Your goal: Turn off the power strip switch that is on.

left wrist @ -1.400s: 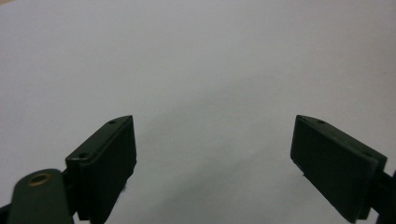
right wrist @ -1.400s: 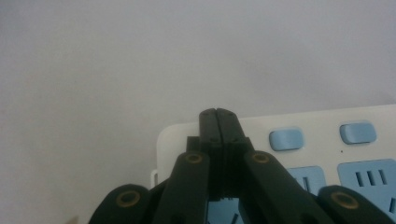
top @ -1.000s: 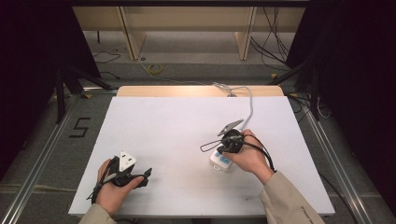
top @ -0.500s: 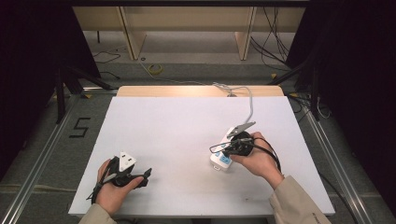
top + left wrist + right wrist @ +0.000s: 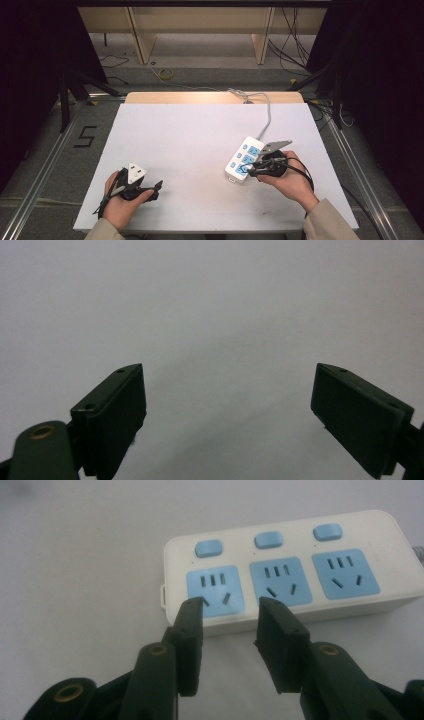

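A white power strip (image 5: 244, 159) with three blue sockets lies on the right part of the white table (image 5: 200, 135), its grey cable (image 5: 266, 116) running off the back edge. My right gripper (image 5: 249, 171) sits at the strip's near end. In the right gripper view the right gripper (image 5: 232, 612) is open a little, tips just short of the strip (image 5: 300, 565), nothing between them. My left gripper (image 5: 153, 190) rests near the front left edge. In its own view the left gripper (image 5: 230, 400) is wide open over bare tabletop.
A wooden strip (image 5: 210, 97) borders the table's back edge. Beyond it are shelf legs (image 5: 260, 35) and loose cables (image 5: 167, 74) on the floor. A "5" mark (image 5: 85, 136) is on the floor at the left, beside a metal rail (image 5: 45, 165).
My right hand and gripper have drawn back to the right, off the power strip, so its three sockets now show. The left gripper has stayed put.
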Tool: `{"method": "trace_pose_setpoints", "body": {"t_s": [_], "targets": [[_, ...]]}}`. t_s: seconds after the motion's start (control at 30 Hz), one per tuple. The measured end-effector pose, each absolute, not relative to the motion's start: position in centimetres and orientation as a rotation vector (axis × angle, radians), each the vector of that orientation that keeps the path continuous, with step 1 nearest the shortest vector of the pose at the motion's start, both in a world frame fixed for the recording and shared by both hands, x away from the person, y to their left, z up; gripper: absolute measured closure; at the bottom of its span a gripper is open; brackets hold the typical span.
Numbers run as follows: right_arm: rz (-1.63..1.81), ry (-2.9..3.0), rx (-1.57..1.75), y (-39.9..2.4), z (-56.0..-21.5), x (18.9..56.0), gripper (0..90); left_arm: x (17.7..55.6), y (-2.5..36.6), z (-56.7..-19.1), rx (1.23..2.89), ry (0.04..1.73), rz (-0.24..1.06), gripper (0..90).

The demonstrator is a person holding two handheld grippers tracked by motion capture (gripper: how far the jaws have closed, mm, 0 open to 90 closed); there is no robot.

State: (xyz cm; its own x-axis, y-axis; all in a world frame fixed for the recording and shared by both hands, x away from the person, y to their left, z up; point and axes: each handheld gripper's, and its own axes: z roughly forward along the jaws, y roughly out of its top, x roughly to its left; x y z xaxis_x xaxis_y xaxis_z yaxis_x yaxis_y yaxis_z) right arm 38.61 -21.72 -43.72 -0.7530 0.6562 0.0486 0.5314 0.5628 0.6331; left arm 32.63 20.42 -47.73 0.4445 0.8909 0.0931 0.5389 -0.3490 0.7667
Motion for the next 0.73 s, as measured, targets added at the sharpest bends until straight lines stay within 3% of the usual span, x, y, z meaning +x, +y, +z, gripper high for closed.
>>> {"method": "trace_pose_setpoints", "body": {"t_s": [0.73], "targets": [[1.080,2.444,1.084,-27.1,-45.4,35.0,51.1,32.8,20.5,-47.9,2.027,1.207,0.665,13.8]]}}
